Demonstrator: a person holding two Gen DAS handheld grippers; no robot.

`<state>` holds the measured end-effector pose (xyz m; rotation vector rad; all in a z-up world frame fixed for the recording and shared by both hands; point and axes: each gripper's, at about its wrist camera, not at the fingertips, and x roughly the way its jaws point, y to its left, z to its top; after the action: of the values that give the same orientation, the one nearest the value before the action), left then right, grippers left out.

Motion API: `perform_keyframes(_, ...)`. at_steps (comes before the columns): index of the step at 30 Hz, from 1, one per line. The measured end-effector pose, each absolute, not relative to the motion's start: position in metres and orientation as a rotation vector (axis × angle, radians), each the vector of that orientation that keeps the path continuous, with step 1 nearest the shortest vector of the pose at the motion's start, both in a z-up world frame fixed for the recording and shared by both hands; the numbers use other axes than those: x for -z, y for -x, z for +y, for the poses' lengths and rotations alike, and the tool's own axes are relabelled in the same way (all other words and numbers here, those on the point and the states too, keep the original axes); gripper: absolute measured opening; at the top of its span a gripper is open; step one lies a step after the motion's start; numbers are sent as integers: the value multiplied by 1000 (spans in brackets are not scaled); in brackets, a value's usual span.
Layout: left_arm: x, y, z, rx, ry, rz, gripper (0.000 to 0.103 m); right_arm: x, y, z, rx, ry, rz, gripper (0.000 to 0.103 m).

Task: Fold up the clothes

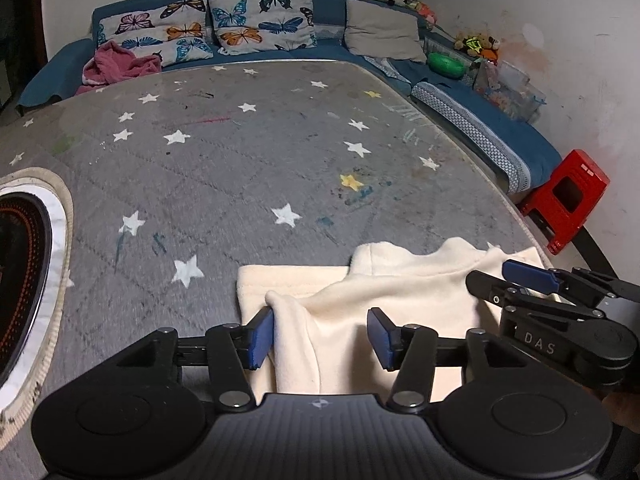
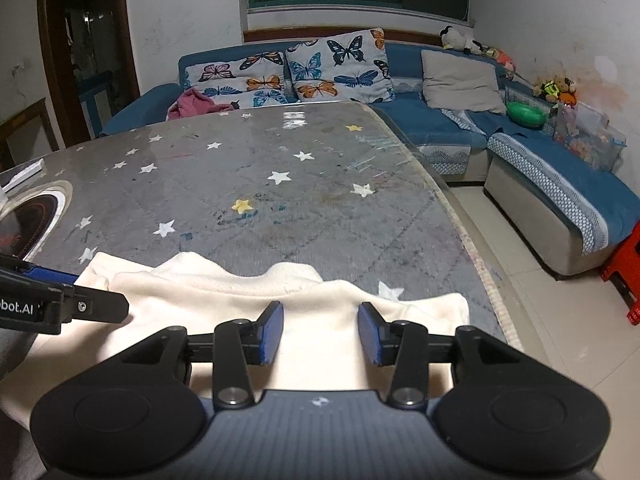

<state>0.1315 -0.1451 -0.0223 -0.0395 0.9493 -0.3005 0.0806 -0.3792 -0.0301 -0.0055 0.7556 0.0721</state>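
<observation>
A cream fleece garment [image 1: 384, 292] lies partly folded on the near edge of the grey star-patterned table [image 1: 240, 168]. My left gripper [image 1: 320, 336] is open, its blue pads on either side of a raised fold of the cloth, not closed on it. My right gripper [image 2: 320, 330] is open just above the same garment [image 2: 240, 292] near its right end. The right gripper also shows in the left wrist view [image 1: 536, 292], to the right. The left gripper's fingers [image 2: 68, 296] reach in from the left in the right wrist view.
A round induction hob [image 1: 20, 272] is set in the table at the left. A blue corner sofa [image 2: 440, 120] with butterfly cushions, a pink garment [image 2: 196, 104] and a green bowl [image 2: 526, 114] stands behind. A red stool [image 1: 568, 196] sits by the table's right edge.
</observation>
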Motion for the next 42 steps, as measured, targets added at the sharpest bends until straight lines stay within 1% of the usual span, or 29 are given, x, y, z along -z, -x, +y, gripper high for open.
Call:
perform_keyframes(7, 25, -147, -145, 284, 38, 945, 56, 31, -96, -376, -74, 19, 749, 43)
perform_keyframes(11, 21, -143, -143, 290, 47, 939, 56, 25, -93, -378, -76, 15, 742, 44)
perform_keyframes(15, 14, -132, -141, 305, 47, 925, 61, 18, -78, -377, -91, 21, 744, 49)
perform_keyframes(18, 9, -121, -142, 321, 44, 914, 68, 15, -61, -373, -112, 55, 746, 51)
perform_keyframes(24, 4, -94, -141, 362, 35, 902, 75, 13, -27, -369, -137, 79, 756, 53)
perform_keyframes(32, 11, -56, -129, 392, 36, 902, 75, 14, 17, -364, -122, 104, 733, 57)
perform_keyframes(35, 15, -45, -123, 397, 47, 900, 80, 11, 26, -363, -131, 103, 722, 57)
perform_keyframes(41, 28, -41, -119, 382, 49, 938, 80, 17, 32, -359, -128, 128, 744, 57)
perform_keyframes(42, 27, -40, -117, 385, 54, 936, 82, 15, 33, -358, -128, 126, 736, 57)
